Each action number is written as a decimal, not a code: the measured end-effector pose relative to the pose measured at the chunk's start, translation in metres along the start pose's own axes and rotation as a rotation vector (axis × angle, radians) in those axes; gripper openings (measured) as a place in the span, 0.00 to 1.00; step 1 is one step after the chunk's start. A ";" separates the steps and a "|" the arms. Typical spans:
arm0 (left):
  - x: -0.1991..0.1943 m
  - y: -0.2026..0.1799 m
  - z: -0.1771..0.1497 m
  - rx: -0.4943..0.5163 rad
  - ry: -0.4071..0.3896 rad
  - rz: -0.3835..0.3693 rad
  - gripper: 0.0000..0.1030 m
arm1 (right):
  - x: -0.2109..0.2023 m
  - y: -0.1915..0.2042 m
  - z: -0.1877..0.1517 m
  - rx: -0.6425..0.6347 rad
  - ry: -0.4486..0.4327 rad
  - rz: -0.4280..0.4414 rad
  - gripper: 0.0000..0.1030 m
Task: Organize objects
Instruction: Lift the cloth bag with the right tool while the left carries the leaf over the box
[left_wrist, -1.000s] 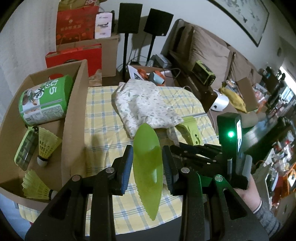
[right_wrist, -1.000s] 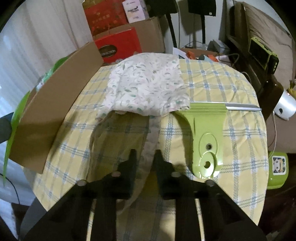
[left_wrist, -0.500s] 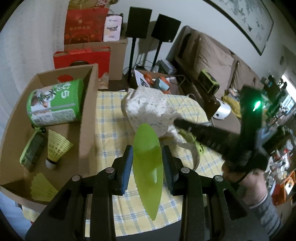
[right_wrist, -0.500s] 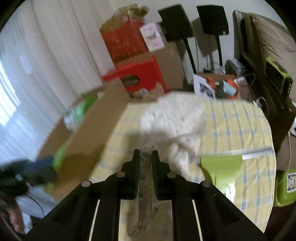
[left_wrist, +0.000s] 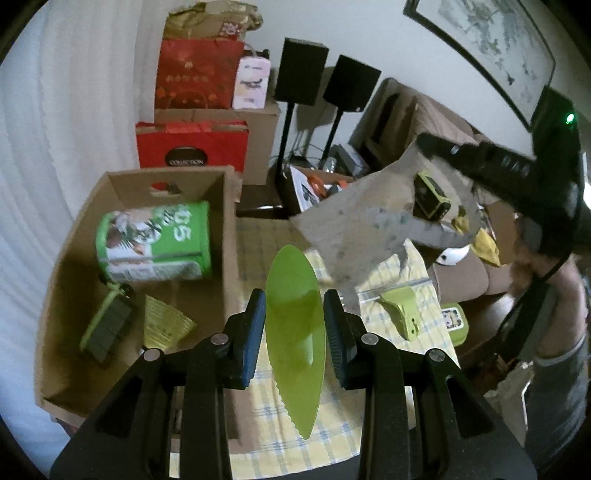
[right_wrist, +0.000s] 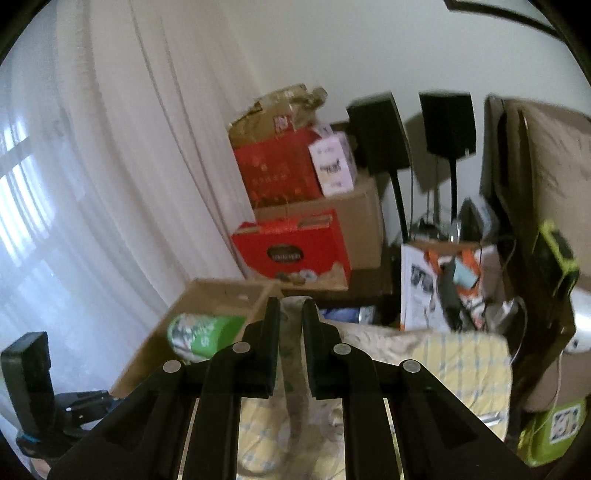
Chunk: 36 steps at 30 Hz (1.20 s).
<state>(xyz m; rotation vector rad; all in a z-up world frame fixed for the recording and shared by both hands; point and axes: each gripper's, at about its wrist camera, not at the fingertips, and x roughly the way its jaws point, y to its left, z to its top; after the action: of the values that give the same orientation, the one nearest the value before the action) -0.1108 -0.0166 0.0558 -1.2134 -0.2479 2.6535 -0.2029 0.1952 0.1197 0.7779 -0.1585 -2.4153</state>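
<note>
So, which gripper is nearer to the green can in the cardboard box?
Left. The left gripper hovers beside the box by the green can; the right gripper is lifted high, holding the cloth.

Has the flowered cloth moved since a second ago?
Yes. The flowered cloth has gone up: it lay flat on the checked tablecloth, and now it hangs above it from the right gripper, level with the speaker stands.

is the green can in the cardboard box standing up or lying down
Lying down: the green can rests on its side in the cardboard box, its label running sideways.
</note>
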 end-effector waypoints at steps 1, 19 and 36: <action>-0.004 0.003 0.004 0.001 -0.006 0.008 0.29 | -0.002 0.007 0.009 -0.018 -0.005 -0.002 0.11; -0.042 0.086 0.022 -0.081 -0.043 0.138 0.29 | -0.022 0.145 0.086 -0.208 -0.050 0.135 0.11; -0.015 0.154 -0.012 -0.203 0.027 0.231 0.29 | 0.003 0.254 0.052 -0.271 0.064 0.338 0.11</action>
<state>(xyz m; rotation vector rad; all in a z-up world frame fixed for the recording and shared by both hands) -0.1105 -0.1680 0.0220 -1.4164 -0.4040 2.8625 -0.1072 -0.0183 0.2326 0.6457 0.0589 -2.0368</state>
